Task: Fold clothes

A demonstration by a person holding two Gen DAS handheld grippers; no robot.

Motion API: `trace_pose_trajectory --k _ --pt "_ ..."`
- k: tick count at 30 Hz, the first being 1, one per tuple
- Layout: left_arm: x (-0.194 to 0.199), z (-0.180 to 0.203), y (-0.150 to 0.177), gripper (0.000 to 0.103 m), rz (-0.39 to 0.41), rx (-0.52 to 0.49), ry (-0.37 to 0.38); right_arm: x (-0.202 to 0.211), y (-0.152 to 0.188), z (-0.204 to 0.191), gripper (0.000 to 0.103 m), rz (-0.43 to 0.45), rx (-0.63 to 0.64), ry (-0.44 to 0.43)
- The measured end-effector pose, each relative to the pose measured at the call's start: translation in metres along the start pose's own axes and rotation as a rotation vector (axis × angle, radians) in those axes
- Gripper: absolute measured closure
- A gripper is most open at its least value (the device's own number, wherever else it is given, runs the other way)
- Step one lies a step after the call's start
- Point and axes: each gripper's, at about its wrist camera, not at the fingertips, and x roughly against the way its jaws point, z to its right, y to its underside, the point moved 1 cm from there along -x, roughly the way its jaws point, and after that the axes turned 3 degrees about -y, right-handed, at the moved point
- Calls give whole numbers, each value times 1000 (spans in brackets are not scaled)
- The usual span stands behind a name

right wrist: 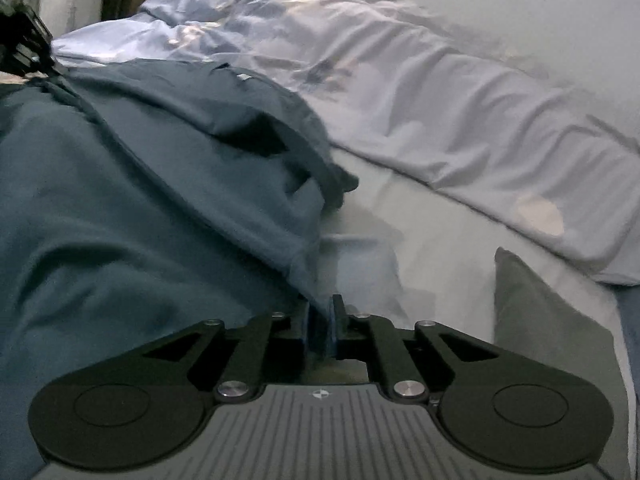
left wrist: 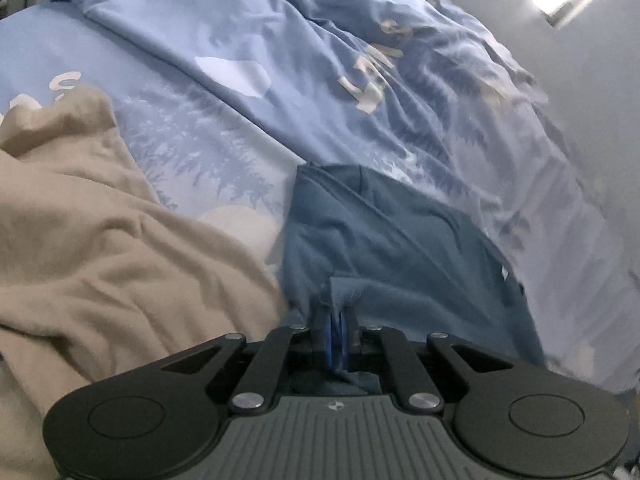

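While both cameras look down along their fingers, we see a bed (right wrist: 420,264) covered by a pale sheet, and on it a dark teal garment (left wrist: 392,240) that is the thing to fold. There is no box, basket or drawer in either view, so the bed alone carries everything.

In the left wrist view the left gripper (left wrist: 335,312) is clenched on a pinch of the teal garment at the lower centre of the frame; a small ridge of cloth stands up between the blue pads. From there the garment runs toward the upper right of the frame, so its long axis seems to lie along this diagonal. A beige garment (left wrist: 100,248) lies crumpled at the left, just beside the teal one. Behind them a light blue duvet (left wrist: 280,60) with a tree print fills the upper part.

In the right wrist view the right gripper (right wrist: 322,308) is also clenched, grasping an edge of the same teal garment (right wrist: 140,200) at the lower centre. Here the cloth spreads over the left half of the frame, wrinkled, and reaches the upper left. A grey-green pillow (right wrist: 548,344) lies at the lower right.
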Motion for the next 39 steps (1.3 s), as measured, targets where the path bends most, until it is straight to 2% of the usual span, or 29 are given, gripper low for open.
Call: trace_pose_trajectory --k 1,2,3,4,5,6,7,11,14,16,21,24,29,30,32,33,34,35,36,38,39 --pt "2 -2 0 96 6 -11 4 8 -2 4 96 10 -9 -16" --pt "6 -2 0 93 18 -21 10 15 -5 9 91 30 -20 -14" --pt "12 0 1 82 39 -39 7 21 -8 14 85 48 -28 -2" --pt "17 2 2 68 60 -57 5 27 -11 18 72 67 -35 10" --pt "23 5 2 60 85 -83 3 30 -15 22 67 78 -39 30" --pt "32 14 4 49 124 -133 0 30 -18 24 67 83 -39 59" --pt "41 23 6 45 160 -186 3 30 -20 26 67 88 -45 82" --pt "64 90 22 38 212 -391 123 24 -20 27 67 134 -150 95" --pt "69 157 45 36 197 -567 219 28 -11 18 66 153 -244 124" --pt "66 203 69 35 189 -710 253 40 -5 13 62 168 -309 116" --pt "28 308 145 35 144 -1055 270 81 16 7 55 233 -453 90" --pt "-1 355 188 35 129 -1221 228 91 32 11 54 279 -496 56" --pt "-51 394 245 35 112 -1469 103 86 45 31 54 273 -586 31" --pt "-61 398 254 36 100 -1509 79 86 45 34 54 268 -589 32" --pt "-82 401 266 48 79 -1583 13 86 45 40 54 264 -593 29" --pt "-93 403 271 59 70 -1616 -22 87 45 43 54 273 -596 18" --pt "-102 403 274 73 66 -1633 -63 89 45 46 54 286 -603 4" --pt "-112 402 272 82 59 -1627 -91 89 46 50 54 295 -617 -6" --pt "-114 402 265 91 54 -1584 -73 88 48 53 54 300 -639 -12" --pt "-118 401 249 93 53 -1480 -29 84 50 57 54 295 -665 -20" --pt "-110 400 232 94 90 -1370 21 82 51 58 54 290 -667 -19"
